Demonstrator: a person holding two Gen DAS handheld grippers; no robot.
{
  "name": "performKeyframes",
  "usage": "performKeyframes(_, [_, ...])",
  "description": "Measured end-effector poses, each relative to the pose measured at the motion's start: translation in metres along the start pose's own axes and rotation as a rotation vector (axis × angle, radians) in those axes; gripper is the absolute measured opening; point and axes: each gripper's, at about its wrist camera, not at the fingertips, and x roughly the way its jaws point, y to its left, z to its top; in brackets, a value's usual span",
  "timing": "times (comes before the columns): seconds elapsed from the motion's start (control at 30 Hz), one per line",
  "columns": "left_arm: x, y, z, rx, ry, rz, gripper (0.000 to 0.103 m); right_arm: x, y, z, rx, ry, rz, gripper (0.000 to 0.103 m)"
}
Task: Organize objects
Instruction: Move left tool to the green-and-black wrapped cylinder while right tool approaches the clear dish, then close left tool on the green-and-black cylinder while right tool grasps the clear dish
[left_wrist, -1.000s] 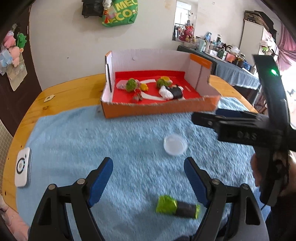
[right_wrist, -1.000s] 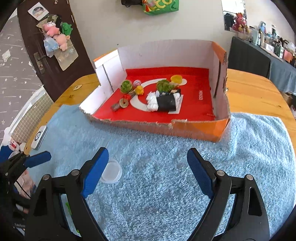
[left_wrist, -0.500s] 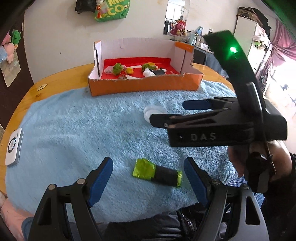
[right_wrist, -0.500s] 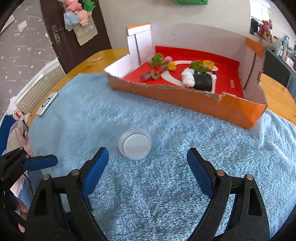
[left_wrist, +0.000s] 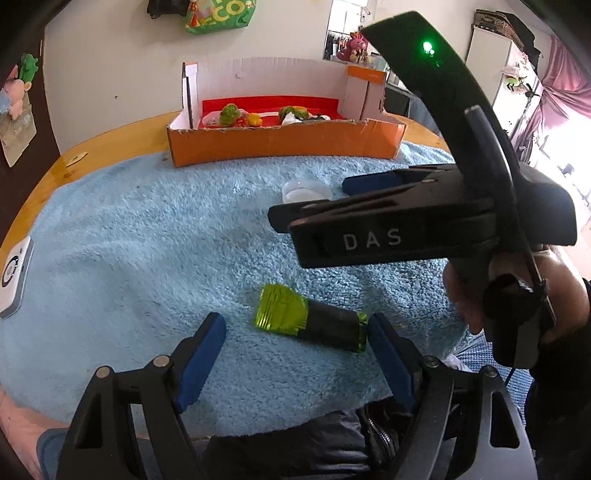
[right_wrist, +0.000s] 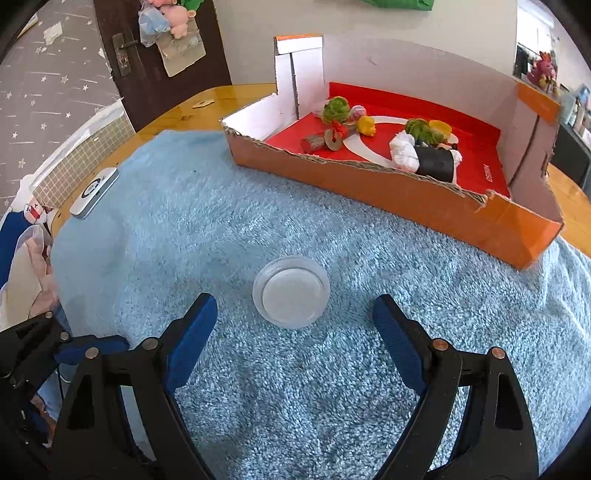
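A green and black wrapped packet (left_wrist: 312, 320) lies on the blue towel (left_wrist: 147, 240) near its front edge. My left gripper (left_wrist: 295, 349) is open just short of it, its right fingertip close to the packet's end. A round translucent lid (right_wrist: 291, 291) rests flat on the towel; my right gripper (right_wrist: 293, 321) stands open behind it, nothing between the pads. In the left wrist view the same lid (left_wrist: 306, 191) shows beyond my right gripper (left_wrist: 314, 199), seen side-on. An orange cardboard box (right_wrist: 424, 199) holds several small toys.
A white flat device (right_wrist: 94, 192) lies at the towel's left edge on the round wooden table (left_wrist: 103, 146). A person's hand (left_wrist: 517, 306) holds the right gripper's handle. A dark door with hanging soft toys (right_wrist: 166, 40) stands behind the table.
Both grippers have sunk toward the towel. The packet has come up between the left fingertips, and the lid has slid from the left edge to the middle of the right wrist view.
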Motion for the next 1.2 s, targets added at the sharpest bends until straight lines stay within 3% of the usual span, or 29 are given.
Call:
performKeyframes(0.1, [0.002,0.001,0.002,0.01,-0.014,0.009,0.081,0.001,0.001,0.001,-0.01,-0.005,-0.022,0.083])
performKeyframes(0.3, [0.002,-0.004,-0.005,0.054,-0.04,0.033,0.08,-0.001,-0.004,-0.001,-0.005,-0.021,-0.056,0.063])
performKeyframes(0.57, [-0.002,0.006,-0.007,0.012,-0.081,0.039,0.063,-0.005,-0.006,-0.004,0.0,-0.037,-0.091,0.04])
performKeyframes(1.2, [0.003,0.015,0.027,0.005,-0.107,0.037,0.062,-0.024,-0.016,-0.005,0.068,-0.077,-0.084,0.039])
